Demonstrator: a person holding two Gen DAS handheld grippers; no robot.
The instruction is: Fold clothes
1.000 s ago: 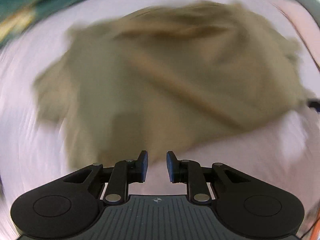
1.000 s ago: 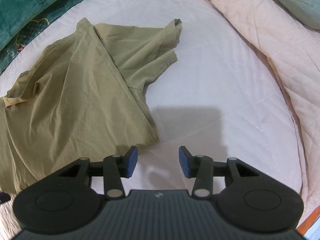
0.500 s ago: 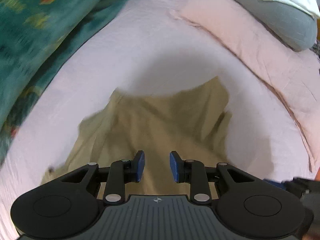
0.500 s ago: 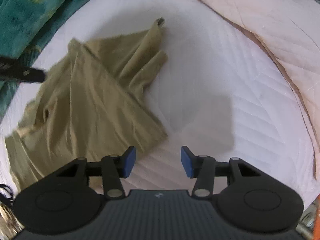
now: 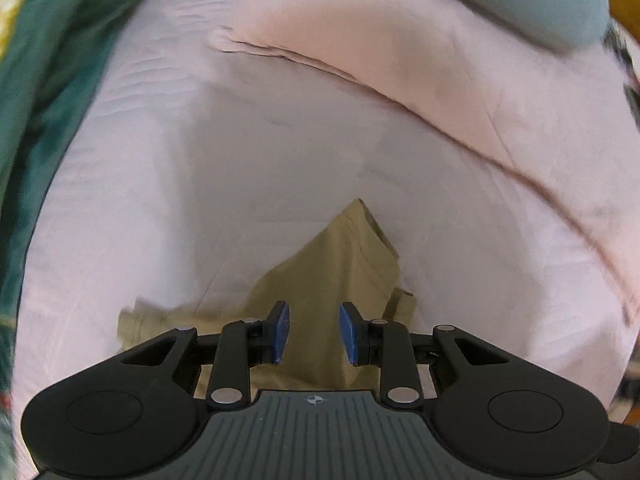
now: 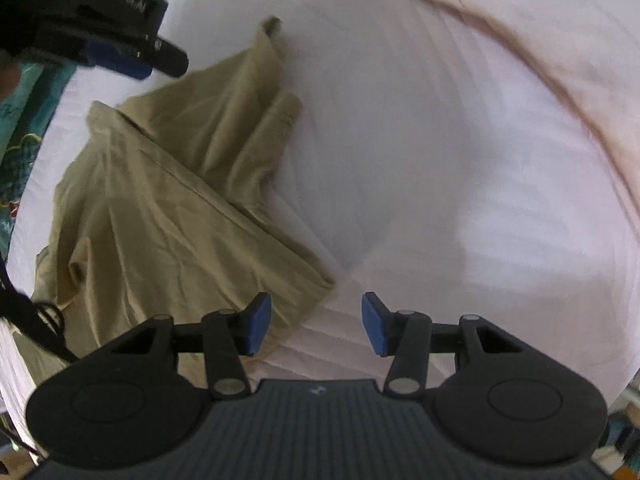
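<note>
An olive-tan shirt [image 6: 168, 200] lies crumpled on the white bed sheet [image 6: 440, 180], its sleeves pointing to the upper right. In the left wrist view only its sleeve end [image 5: 344, 272] shows. My left gripper [image 5: 314, 332] hangs straight above that sleeve, open by a narrow gap, with the cloth lying below the pads and not pinched. The left tool's black housing [image 6: 92, 12] shows at the top left of the right wrist view. My right gripper [image 6: 316, 322] stands wide open above bare sheet, just right of the shirt's lower corner.
A teal patterned blanket [image 5: 48, 80] runs along the left side of the bed. A pink quilt [image 5: 440, 72] and a grey-green pillow [image 5: 540, 0] lie at the far right. A black cable [image 6: 36, 320] crosses the shirt's left edge.
My left gripper swept across the shirt to its sleeve end and its jaws widened a little. It came into the right wrist view. The right gripper rolled slightly and opened a bit more.
</note>
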